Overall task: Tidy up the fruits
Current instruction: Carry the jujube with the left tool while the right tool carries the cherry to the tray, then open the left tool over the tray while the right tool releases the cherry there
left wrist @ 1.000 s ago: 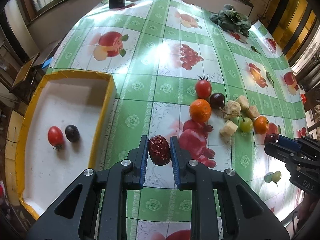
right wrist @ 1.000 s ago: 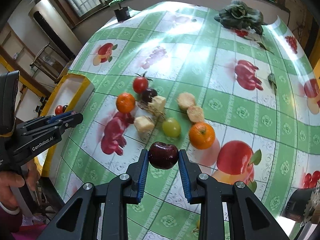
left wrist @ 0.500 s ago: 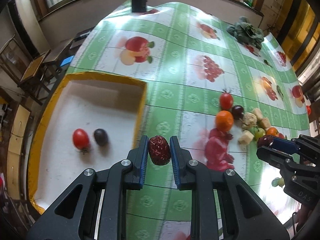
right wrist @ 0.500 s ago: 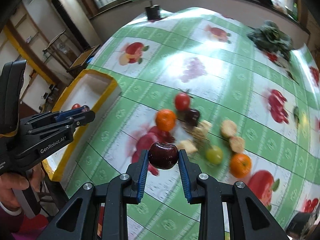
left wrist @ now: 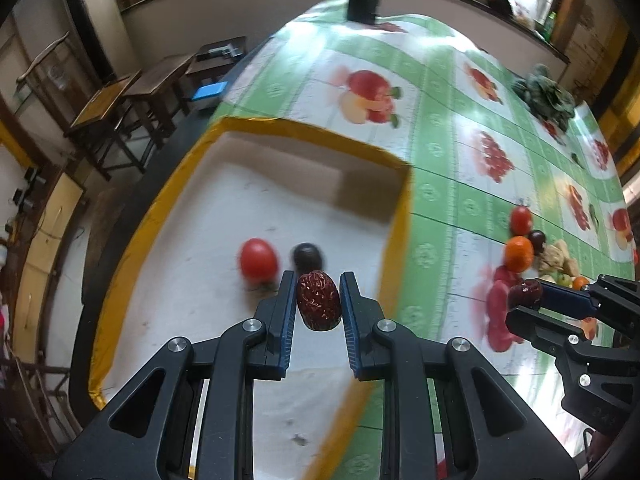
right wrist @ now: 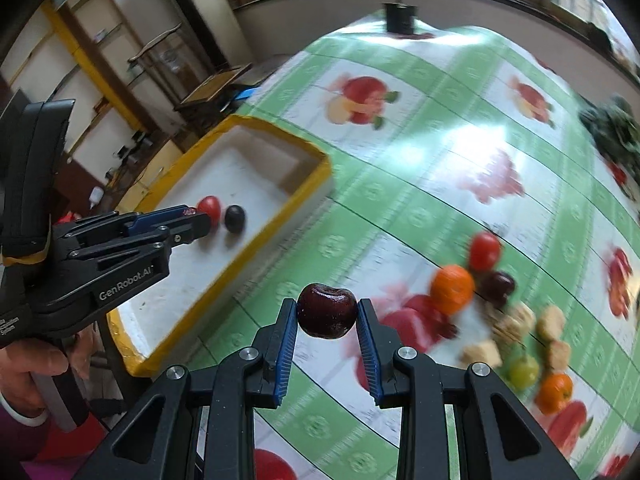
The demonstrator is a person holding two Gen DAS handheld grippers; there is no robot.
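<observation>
Left gripper (left wrist: 319, 307) clamped on wrinkled red date (left wrist: 319, 306): light, firm. Right gripper (right wrist: 327, 316) clamped on cherry (right wrist: 327, 311): glossy, slippery, bruisable; held across middle. Tray (left wrist: 403, 216) at 11 o'clock.

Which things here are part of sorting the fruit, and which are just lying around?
Part of the job:
red date in left gripper
dark cherry in right gripper
yellow-rimmed tray
fruit pile

Lying about:
leafy greens
black holder
desks

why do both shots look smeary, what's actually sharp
Left wrist view: tomato and yellow-rimmed box smear, date crisp. Right wrist view: fruit pile and tablecloth streak, cherry sharp; table edges bend like a dome.
</observation>
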